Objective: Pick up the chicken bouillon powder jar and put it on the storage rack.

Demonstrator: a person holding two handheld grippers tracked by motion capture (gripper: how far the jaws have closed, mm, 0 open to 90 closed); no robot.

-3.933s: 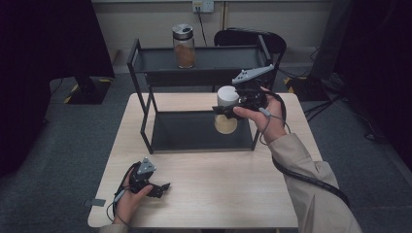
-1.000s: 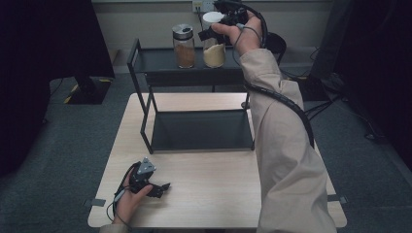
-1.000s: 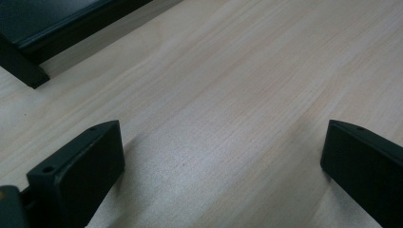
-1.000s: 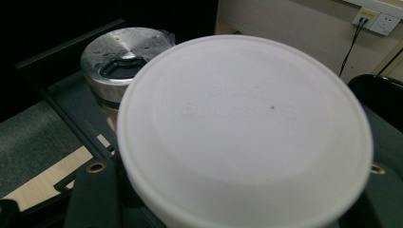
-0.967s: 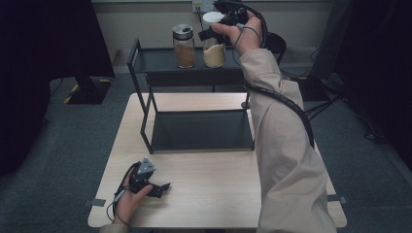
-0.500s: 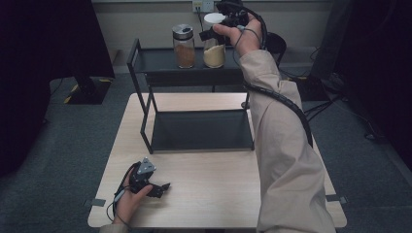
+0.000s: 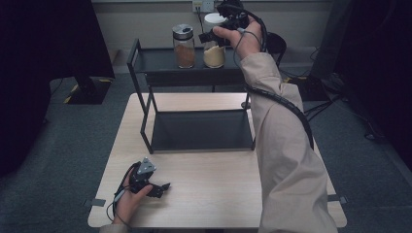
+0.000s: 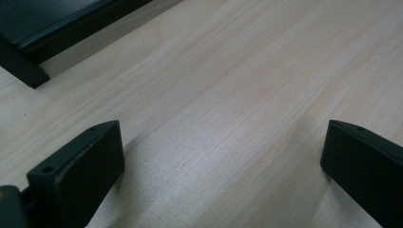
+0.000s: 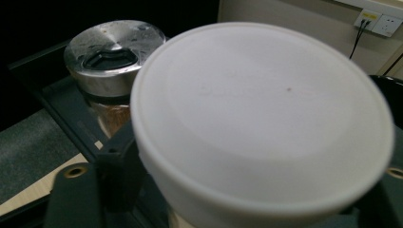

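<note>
Reaching far across the table [image 7: 218,194], my right arm stretches to the top shelf of the black rack [image 7: 160,60], where my right gripper [image 7: 214,35] sits at the white-lidded jar [image 7: 214,46]. That jar, filled with pale yellow powder, stands upright on the far top shelf, just right of the steel-lidded jar [image 7: 183,45] of brownish-red powder; the two stand close side by side, and I cannot tell whether they touch. From the right gripper view, the white lid [image 9: 261,118] lies between my two black jaws, one to its left and one at the right edge, with the steel lid [image 9: 114,52] just beyond on the left. The jaws of my right gripper have just been opening, with the jar between them; whether the pads press on its sides now I cannot tell, since the wide lid hides them.

My left gripper [image 7: 158,187] rests low on the near left part of the table, held in my left hand [image 7: 128,201], well apart from the rack. Its jaws stand wide apart with only bare pale wood [image 8: 228,118] between them, holding nothing. The rack's lower shelf edge [image 8: 57,28] shows at the far left corner of the left gripper view.
</note>
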